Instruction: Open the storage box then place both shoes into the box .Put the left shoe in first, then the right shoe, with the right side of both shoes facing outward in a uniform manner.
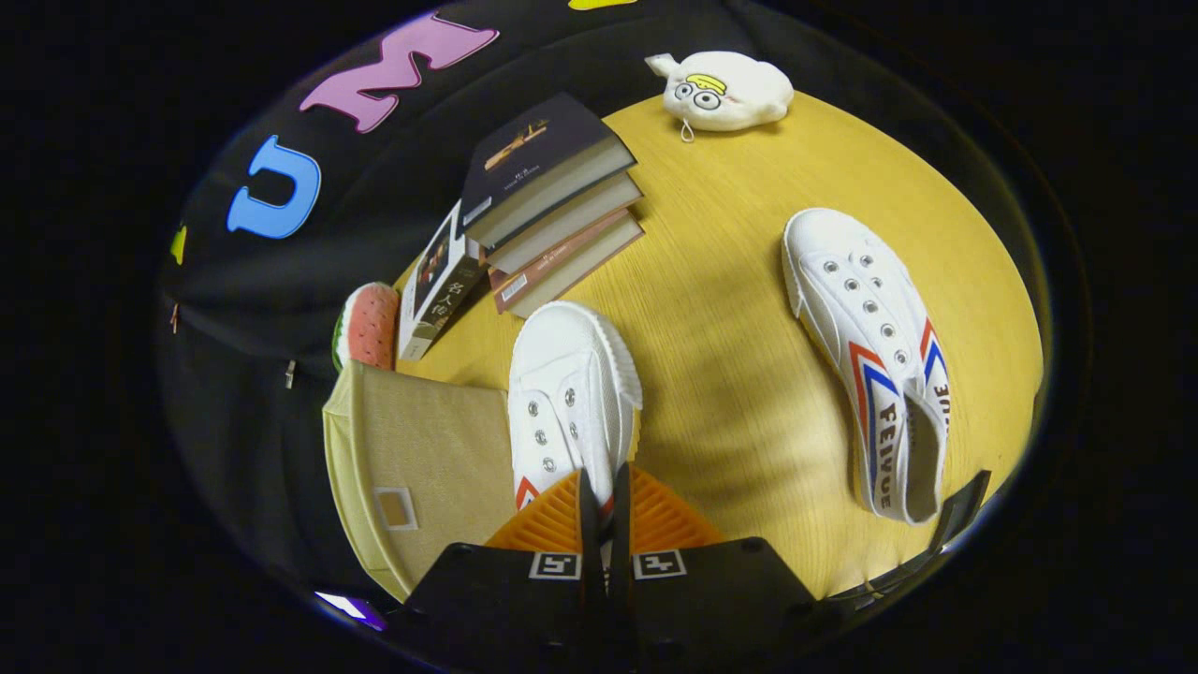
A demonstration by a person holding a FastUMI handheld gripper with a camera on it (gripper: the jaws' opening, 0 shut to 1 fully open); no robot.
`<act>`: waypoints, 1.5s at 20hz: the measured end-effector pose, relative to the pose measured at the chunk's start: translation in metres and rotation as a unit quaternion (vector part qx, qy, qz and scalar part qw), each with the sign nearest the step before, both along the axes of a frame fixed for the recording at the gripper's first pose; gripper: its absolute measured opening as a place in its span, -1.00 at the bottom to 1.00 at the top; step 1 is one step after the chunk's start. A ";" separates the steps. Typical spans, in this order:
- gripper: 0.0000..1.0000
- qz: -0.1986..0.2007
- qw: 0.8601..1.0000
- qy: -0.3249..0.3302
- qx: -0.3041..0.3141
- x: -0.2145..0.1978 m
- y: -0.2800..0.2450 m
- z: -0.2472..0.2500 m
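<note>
The gripper [605, 487] is clamped nearly closed on a white shoe [569, 393] beside the beige box [426, 449]; the other shoe [870, 356] lies apart

The free shoe [875, 360] reads "FEIYUE" along its side; book covers are too small to read.

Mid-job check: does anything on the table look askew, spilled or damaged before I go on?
Nothing spilled or damaged. The tool is shut on a white shoe, held over the beige storage box. The other shoe lies flat on the table, apart. The book stack is fanned unevenly, with one book leaning beside it.
</note>
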State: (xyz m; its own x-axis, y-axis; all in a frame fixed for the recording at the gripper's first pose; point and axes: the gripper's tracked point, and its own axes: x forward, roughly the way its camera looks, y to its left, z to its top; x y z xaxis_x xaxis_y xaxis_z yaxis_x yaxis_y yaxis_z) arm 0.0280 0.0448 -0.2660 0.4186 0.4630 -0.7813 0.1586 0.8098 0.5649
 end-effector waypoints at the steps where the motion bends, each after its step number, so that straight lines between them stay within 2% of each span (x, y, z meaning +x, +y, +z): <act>1: -0.89 -0.003 1.000 -0.011 0.002 0.001 -0.001 0.016; 7: -0.89 -0.025 0.997 -0.065 0.022 -0.004 0.010 0.112; 10: -0.89 -0.031 0.995 -0.077 0.053 -0.010 0.039 0.146; 13: -0.89 -0.021 0.993 -0.079 0.081 -0.017 0.080 0.165; 19: -0.89 0.015 0.993 -0.064 0.103 -0.028 0.168 0.157; 23: -0.89 0.038 0.994 -0.053 0.090 -0.032 0.212 0.137; 30: -0.89 0.049 0.996 -0.031 0.072 -0.032 0.244 0.113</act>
